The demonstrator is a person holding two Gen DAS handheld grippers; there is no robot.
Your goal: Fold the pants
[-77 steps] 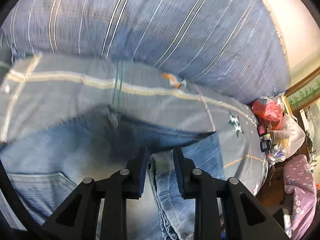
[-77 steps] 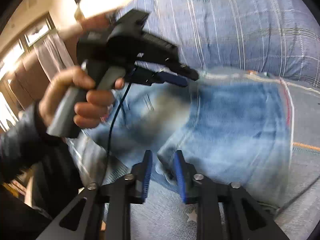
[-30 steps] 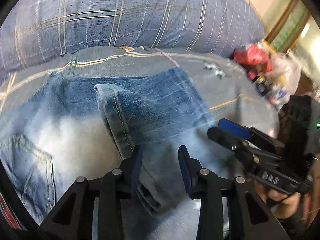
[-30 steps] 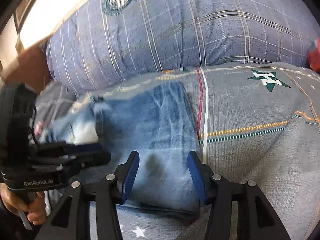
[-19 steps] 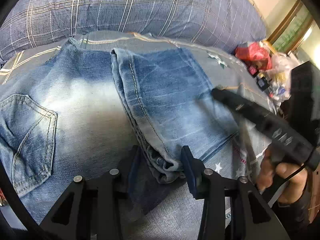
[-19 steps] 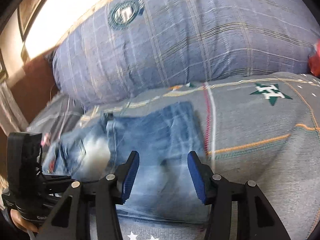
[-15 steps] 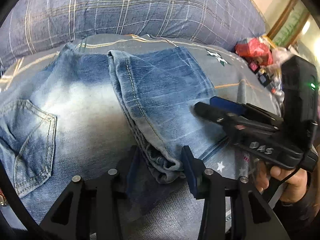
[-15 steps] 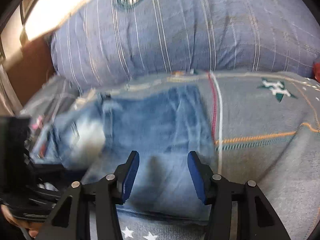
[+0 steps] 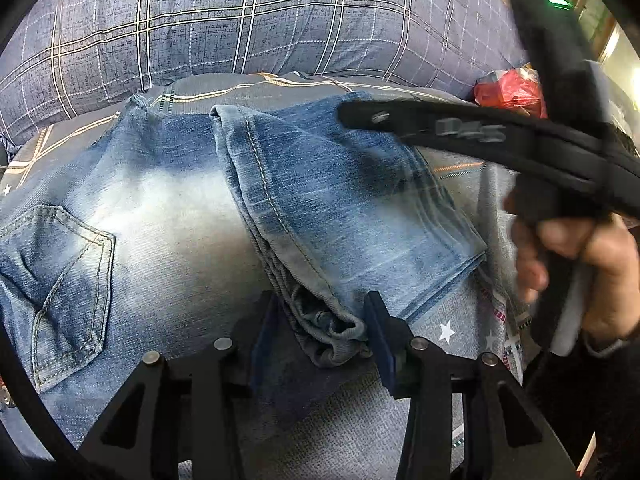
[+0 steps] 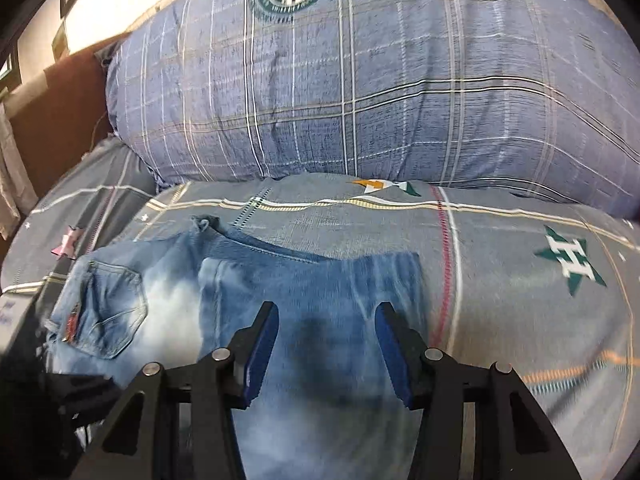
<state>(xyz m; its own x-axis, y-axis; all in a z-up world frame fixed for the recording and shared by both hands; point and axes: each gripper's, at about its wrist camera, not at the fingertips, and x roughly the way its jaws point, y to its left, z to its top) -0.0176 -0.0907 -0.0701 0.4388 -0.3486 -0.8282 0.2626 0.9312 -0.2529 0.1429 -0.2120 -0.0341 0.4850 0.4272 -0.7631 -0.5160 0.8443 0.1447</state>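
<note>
Blue jeans [image 9: 168, 216] lie on the grey bedspread [image 9: 460, 320], with the legs folded over the seat into a flat stack [image 9: 344, 208]. A back pocket [image 9: 68, 276] shows at the left. My left gripper [image 9: 320, 320] is open, its jaws on either side of the stack's near hem corner, not clamped on it. My right gripper [image 10: 324, 340] is open and empty, hovering over the folded jeans [image 10: 320, 300]. It also shows in the left wrist view [image 9: 460, 132], held in a hand above the fold's right side.
A large blue plaid pillow [image 10: 360, 92] lies along the far side of the bed. A red bag [image 9: 508, 88] and clutter sit at the far right. A brown headboard [image 10: 56, 120] stands at the left. The bedspread [image 10: 540, 280] carries star prints.
Both grippers let go of the jeans' leg ends after laying them over the seat. The right gripper has since swung up over the fold; the left stays at the hem corner.
</note>
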